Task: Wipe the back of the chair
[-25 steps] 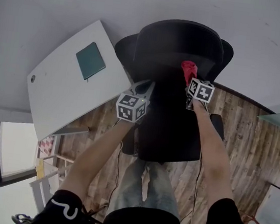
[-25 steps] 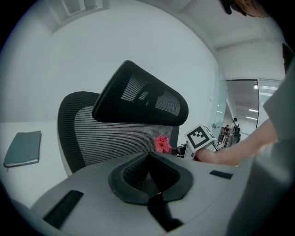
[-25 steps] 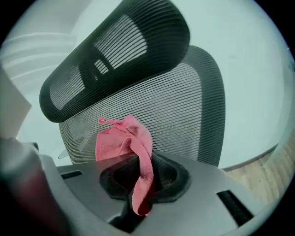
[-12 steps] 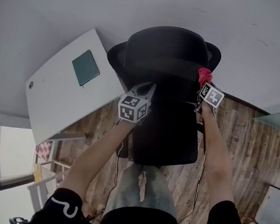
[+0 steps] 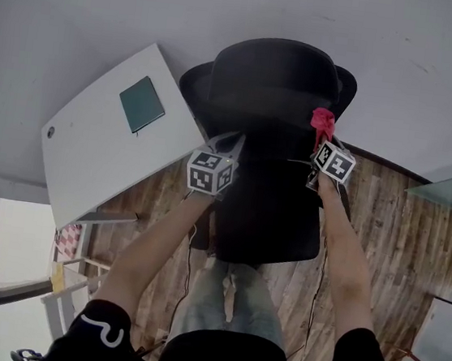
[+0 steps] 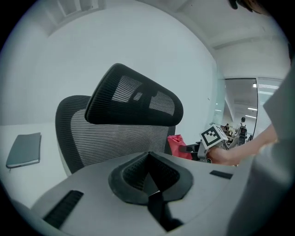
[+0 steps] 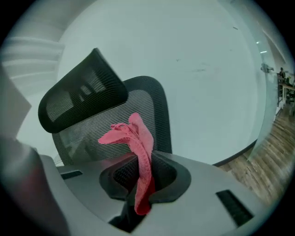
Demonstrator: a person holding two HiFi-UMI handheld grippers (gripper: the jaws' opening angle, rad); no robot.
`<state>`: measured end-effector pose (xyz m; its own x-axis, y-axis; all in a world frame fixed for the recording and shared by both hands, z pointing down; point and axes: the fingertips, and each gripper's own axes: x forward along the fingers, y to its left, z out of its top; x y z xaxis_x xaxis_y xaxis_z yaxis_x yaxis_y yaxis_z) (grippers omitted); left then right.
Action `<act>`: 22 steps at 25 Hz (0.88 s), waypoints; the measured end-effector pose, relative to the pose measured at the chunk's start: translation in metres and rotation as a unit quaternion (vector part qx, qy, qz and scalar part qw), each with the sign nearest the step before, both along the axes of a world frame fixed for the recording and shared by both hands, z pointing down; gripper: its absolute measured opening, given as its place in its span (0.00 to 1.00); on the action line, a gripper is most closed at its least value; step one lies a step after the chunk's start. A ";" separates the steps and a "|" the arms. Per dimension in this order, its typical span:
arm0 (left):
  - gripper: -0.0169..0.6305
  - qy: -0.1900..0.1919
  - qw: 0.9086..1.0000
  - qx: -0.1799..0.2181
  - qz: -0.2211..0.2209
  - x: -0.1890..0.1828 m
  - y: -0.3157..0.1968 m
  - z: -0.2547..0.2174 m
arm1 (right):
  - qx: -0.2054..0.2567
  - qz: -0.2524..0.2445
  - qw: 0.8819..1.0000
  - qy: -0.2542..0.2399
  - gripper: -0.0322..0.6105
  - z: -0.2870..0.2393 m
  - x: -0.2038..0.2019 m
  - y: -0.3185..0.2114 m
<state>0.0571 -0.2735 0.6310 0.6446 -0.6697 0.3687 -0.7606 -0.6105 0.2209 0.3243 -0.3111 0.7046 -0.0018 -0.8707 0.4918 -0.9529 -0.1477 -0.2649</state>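
Wood-plank floor [image 5: 385, 220] lies under a person standing close behind a black office chair, both arms stretched forward.

Nearest, the left gripper [image 6: 148, 168] has its jaws pressed together on nothing. It hovers behind the middle of the mesh backrest [image 6: 120, 143], probably just kept clear of the wiping hand.

The right gripper [image 7: 143, 179] is clamped on a red cloth [image 7: 133, 138]. The cloth's lower end is pinched between the jaws, and its loose end stands up and forward past their tips, so that fabric rather than plastic meets the chair. The cloth sits by the backrest's right edge, below the headrest [image 6: 133, 99]; whether it touches the mesh is unclear.

Beyond the chair, to the left, a white desk [image 5: 91, 151] carries a closed notebook [image 5: 142, 104]. A pale wall [image 5: 390, 40] stands behind everything.
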 end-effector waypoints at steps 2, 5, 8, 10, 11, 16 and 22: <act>0.06 0.002 1.000 -0.004 -0.011 -0.014 0.005 0.003 | 0.007 -0.032 0.999 0.001 0.14 -0.001 -0.030 0.003; 0.06 0.008 0.999 -0.007 -0.030 -0.039 0.012 0.006 | 0.016 -0.077 0.997 -0.004 0.14 -0.001 -0.080 0.005; 0.06 0.010 0.999 -0.006 -0.048 -0.068 0.020 0.009 | 0.019 -0.117 0.993 -0.018 0.14 0.006 -0.133 0.007; 0.06 0.013 0.998 -0.007 -0.062 -0.088 0.023 0.012 | 0.018 -0.141 0.990 -0.025 0.14 0.011 -0.166 0.008; 0.06 0.015 0.997 -0.007 -0.070 -0.097 0.024 0.013 | 0.017 -0.151 0.988 -0.027 0.14 0.014 -0.182 0.007; 0.06 0.021 0.994 -0.006 -0.103 -0.138 0.029 0.024 | 0.012 -0.199 0.980 -0.021 0.14 0.031 -0.251 0.006; 0.06 0.027 0.992 -0.011 -0.126 -0.167 0.034 0.039 | -0.006 -0.251 0.968 -0.013 0.14 0.061 -0.309 0.014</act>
<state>-0.1097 -0.2398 0.6703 0.4766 -0.8041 0.3554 -0.8754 -0.3967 0.2763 0.0153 -0.2967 0.7651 -0.4354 -0.7515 0.4956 -0.8985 0.3287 -0.2909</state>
